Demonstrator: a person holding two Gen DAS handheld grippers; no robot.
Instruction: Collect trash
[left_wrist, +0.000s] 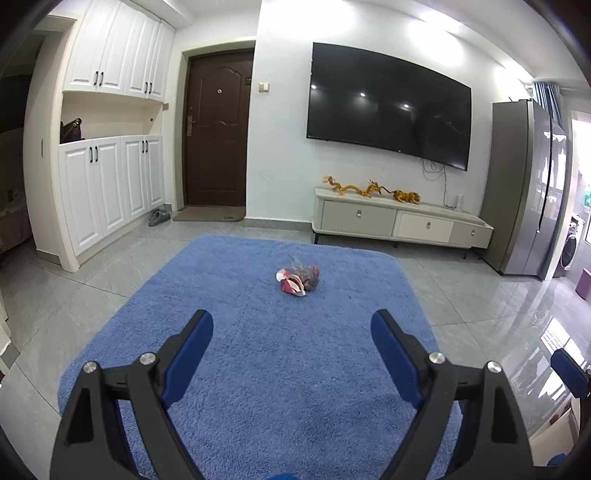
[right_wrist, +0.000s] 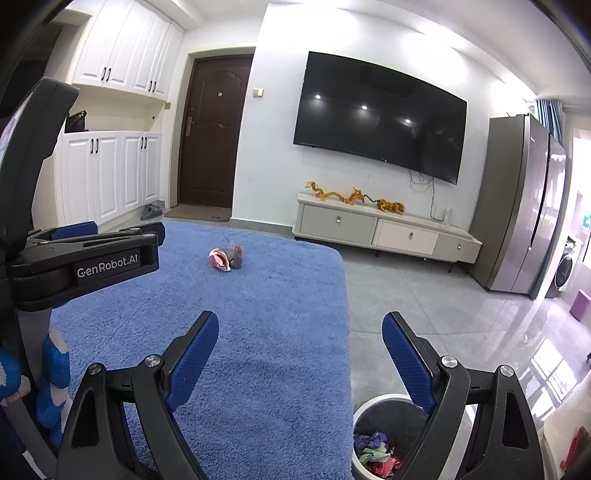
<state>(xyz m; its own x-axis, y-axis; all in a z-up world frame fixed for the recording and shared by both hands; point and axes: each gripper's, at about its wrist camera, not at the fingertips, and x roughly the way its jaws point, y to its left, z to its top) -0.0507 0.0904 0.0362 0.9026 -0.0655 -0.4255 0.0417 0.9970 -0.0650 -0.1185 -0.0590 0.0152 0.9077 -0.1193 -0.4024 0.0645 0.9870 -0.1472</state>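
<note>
Both the left gripper (left_wrist: 291, 326) and right gripper (right_wrist: 300, 328) hung with jaws spread and empty, while the crumpled wrapper (left_wrist: 298, 280), lying mid-rug (left_wrist: 229, 369) well ahead, looked light, soft and crushable, best pinched across its bunched middle.

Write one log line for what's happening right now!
left gripper: open, empty | right gripper: open, empty | crumpled wrapper: on blue rug, untouched | trash bin: beside rug, holds scraps
</note>
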